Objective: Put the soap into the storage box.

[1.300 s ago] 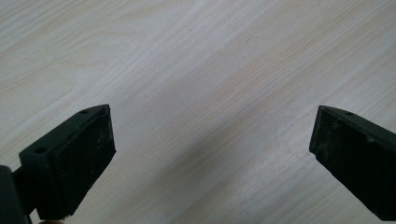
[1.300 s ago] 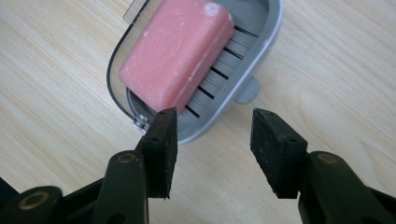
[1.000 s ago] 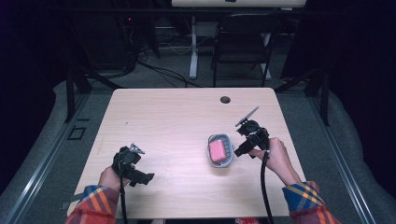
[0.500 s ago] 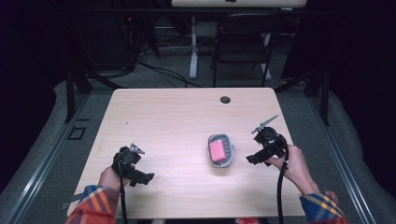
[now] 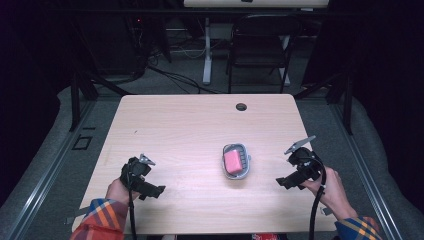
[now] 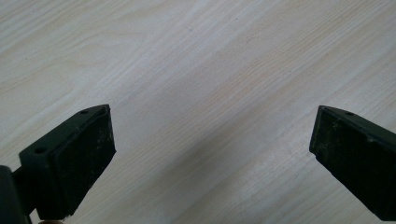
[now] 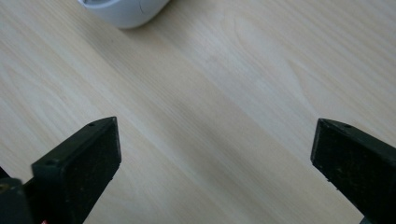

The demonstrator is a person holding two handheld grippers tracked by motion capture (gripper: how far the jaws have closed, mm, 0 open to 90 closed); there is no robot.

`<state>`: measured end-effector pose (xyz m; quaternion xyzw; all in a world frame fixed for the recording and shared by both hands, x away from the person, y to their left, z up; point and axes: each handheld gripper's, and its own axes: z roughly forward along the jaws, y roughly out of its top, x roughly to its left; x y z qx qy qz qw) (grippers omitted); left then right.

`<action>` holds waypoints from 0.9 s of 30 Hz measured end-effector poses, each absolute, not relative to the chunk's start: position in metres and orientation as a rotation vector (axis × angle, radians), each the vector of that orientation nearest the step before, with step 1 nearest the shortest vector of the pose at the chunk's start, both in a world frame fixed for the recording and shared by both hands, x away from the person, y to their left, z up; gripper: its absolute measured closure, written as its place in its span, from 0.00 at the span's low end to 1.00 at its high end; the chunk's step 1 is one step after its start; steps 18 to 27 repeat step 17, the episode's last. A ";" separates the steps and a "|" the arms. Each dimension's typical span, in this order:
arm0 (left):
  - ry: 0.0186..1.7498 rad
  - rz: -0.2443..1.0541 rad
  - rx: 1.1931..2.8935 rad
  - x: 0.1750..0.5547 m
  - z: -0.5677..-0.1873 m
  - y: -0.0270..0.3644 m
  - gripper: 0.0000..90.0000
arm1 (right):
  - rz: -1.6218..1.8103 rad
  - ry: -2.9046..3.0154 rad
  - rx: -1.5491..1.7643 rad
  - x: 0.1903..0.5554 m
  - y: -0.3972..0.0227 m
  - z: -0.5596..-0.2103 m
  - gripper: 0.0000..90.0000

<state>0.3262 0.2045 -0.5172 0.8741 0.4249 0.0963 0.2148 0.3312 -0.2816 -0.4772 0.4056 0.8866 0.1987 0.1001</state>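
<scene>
I judge nothing is in hand yet: both my left gripper [image 5: 159, 190] and right gripper [image 5: 281, 182] gape wide and empty either side of the dish [image 5: 235, 161], which needs approaching next.

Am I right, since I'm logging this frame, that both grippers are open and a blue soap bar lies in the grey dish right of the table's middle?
One detail is wrong: the soap bar is pink, not blue, as the high view shows. It does lie in the grey dish, and both the left gripper and right gripper have their jaws wide apart.
</scene>
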 end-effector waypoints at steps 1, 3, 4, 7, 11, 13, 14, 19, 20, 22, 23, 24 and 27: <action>1.178 0.267 2.424 0.326 -0.517 0.204 0.00 | 0.558 2.640 1.199 0.330 -0.285 -0.479 0.00; 1.177 0.267 2.423 0.326 -0.517 0.205 0.00 | 0.540 2.618 1.193 0.326 -0.289 -0.486 0.00; 1.177 0.266 2.424 0.326 -0.517 0.205 0.00 | 0.530 2.623 1.187 0.325 -0.292 -0.491 0.00; 1.181 0.267 2.420 0.327 -0.518 0.205 0.00 | 0.458 2.630 1.192 0.319 -0.300 -0.505 0.00; 1.178 0.273 2.425 0.326 -0.517 0.203 0.00 | 0.321 2.661 1.178 0.315 -0.310 -0.522 0.00; 1.179 0.275 2.425 0.326 -0.517 0.203 0.00 | 0.274 2.676 1.191 0.315 -0.314 -0.525 0.00; 1.179 0.275 2.425 0.326 -0.517 0.203 0.00 | 0.251 2.668 1.184 0.315 -0.314 -0.524 0.00; 1.180 0.270 2.432 0.327 -0.517 0.203 0.00 | 0.290 2.693 1.155 0.316 -0.311 -0.524 0.03; 1.180 0.270 2.432 0.327 -0.517 0.203 0.00 | 0.290 2.693 1.155 0.316 -0.311 -0.524 0.03; 1.180 0.270 2.432 0.327 -0.517 0.203 0.00 | 0.290 2.693 1.155 0.316 -0.311 -0.524 0.03; 1.180 0.270 2.432 0.327 -0.517 0.203 0.00 | 0.290 2.693 1.155 0.316 -0.311 -0.524 0.03; 1.180 0.270 2.432 0.327 -0.517 0.203 0.00 | 0.290 2.693 1.155 0.316 -0.311 -0.524 0.03; 1.180 0.270 2.432 0.327 -0.517 0.203 0.00 | 0.290 2.693 1.155 0.316 -0.311 -0.524 0.03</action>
